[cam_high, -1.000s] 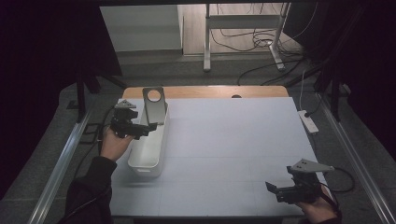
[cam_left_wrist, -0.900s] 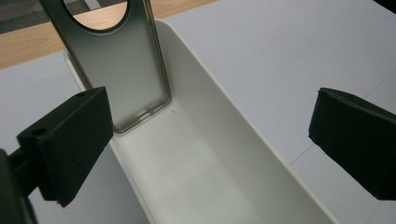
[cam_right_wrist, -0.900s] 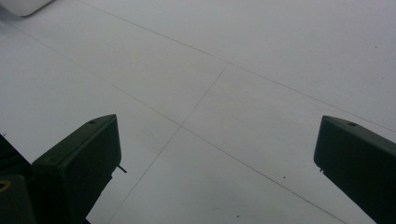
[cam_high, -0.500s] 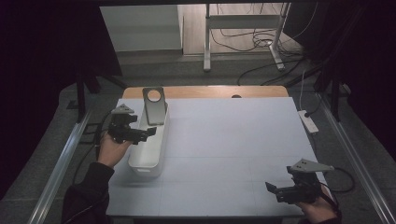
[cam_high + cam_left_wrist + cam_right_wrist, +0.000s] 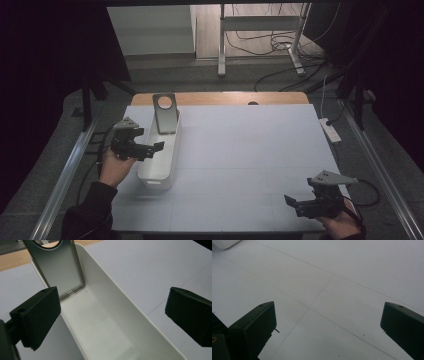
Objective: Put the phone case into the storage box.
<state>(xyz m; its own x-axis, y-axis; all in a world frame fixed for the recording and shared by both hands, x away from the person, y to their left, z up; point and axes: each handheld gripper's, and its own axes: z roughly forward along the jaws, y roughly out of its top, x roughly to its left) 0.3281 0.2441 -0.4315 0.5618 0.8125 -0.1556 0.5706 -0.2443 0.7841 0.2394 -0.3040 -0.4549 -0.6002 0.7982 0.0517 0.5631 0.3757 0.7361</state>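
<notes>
A long white bin (image 5: 161, 155) lies on the left part of the white table (image 5: 250, 150). A grey metal plate with a round hole (image 5: 165, 113) leans upright at the bin's far end; in the left gripper view the plate (image 5: 58, 270) rests against the bin's inner wall (image 5: 117, 307). My left gripper (image 5: 156, 147) hovers open over the bin's left rim, and the same gripper (image 5: 112, 312) has nothing between its jaws. My right gripper (image 5: 291, 202) is open near the front right corner, and this gripper (image 5: 328, 322) looks down on bare table.
A wooden strip (image 5: 225, 98) runs along the table's far edge. A white power strip (image 5: 330, 129) lies off the right side. Metal rails (image 5: 65, 175) flank the table. A stand and cables (image 5: 260, 45) are on the floor beyond.
My left gripper has drawn back toward the near side and a little lower, away from the plate. The right gripper has stayed put.
</notes>
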